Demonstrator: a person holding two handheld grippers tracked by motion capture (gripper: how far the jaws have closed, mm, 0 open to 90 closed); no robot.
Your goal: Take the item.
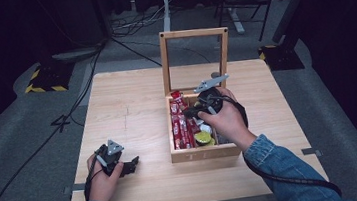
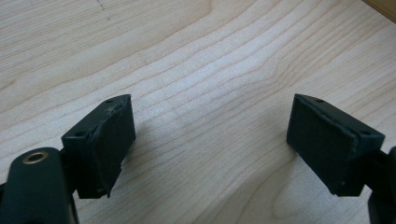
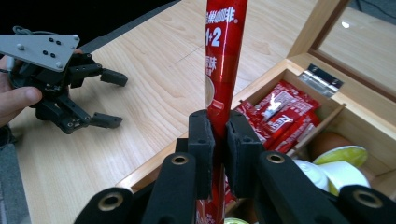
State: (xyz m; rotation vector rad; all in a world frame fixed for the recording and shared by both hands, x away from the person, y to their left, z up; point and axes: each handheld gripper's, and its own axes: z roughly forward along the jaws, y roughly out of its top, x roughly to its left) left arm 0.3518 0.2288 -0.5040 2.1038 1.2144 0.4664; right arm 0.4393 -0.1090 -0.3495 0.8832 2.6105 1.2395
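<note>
right gripper (image 3: 219, 140) clamped on red sachet (image 3: 223, 56) above wooden box (image 3: 322, 112); left gripper (image 2: 210, 140) jaws apart

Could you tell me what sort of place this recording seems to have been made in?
Probably a lab or studio set up for recording handling work, not a home. A bare wooden table stands on grey carpet with cables across the floor, yellow-and-black striped bases beside it and dark surroundings.

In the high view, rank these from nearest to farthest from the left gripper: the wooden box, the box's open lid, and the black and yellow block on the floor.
From the left gripper, at the table's near left:
1. Wooden box, just to its right on the table.
2. Open lid, standing upright at the box's far side.
3. Black and yellow block, on the floor beyond the table's far left corner.
</note>
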